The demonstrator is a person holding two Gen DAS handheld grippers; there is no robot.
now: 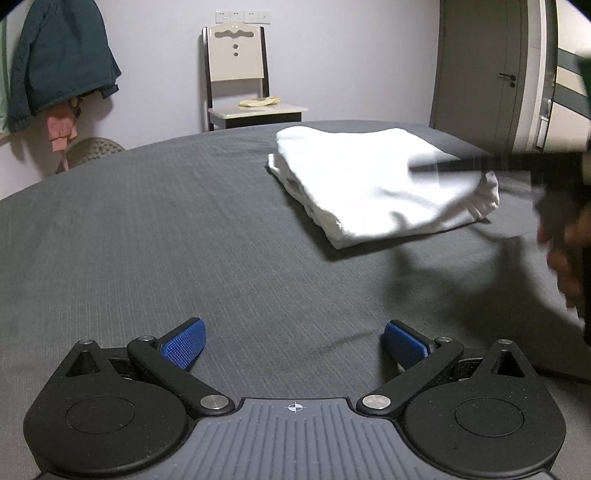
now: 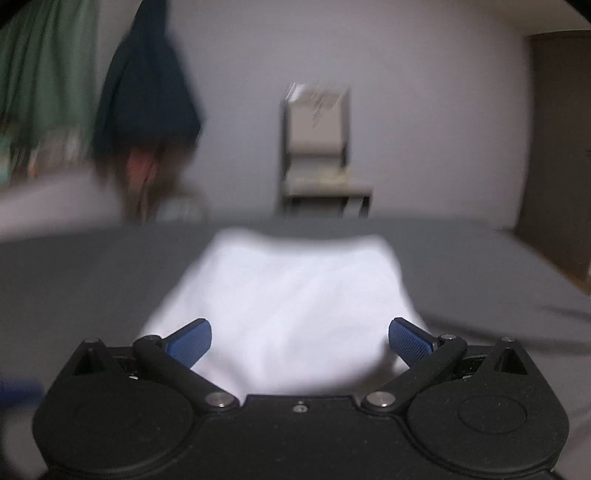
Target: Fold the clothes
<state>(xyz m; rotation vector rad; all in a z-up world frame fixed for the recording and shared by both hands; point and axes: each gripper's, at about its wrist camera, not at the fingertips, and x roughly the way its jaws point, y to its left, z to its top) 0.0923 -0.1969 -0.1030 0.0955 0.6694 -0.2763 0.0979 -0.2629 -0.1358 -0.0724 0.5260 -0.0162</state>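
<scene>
Folded white cloth lies on the grey tabletop.

The left gripper has its blue fingers spread wide and empty, well short of the cloth. The right gripper is likewise wide open, holding nothing, its fingers over the cloth's near edge; that view is blurred.

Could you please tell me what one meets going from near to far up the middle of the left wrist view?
Left hand-held gripper with blue pads, open → grey textured bedspread → folded white garment → cream wooden chair → pale wall with white sockets.
</scene>
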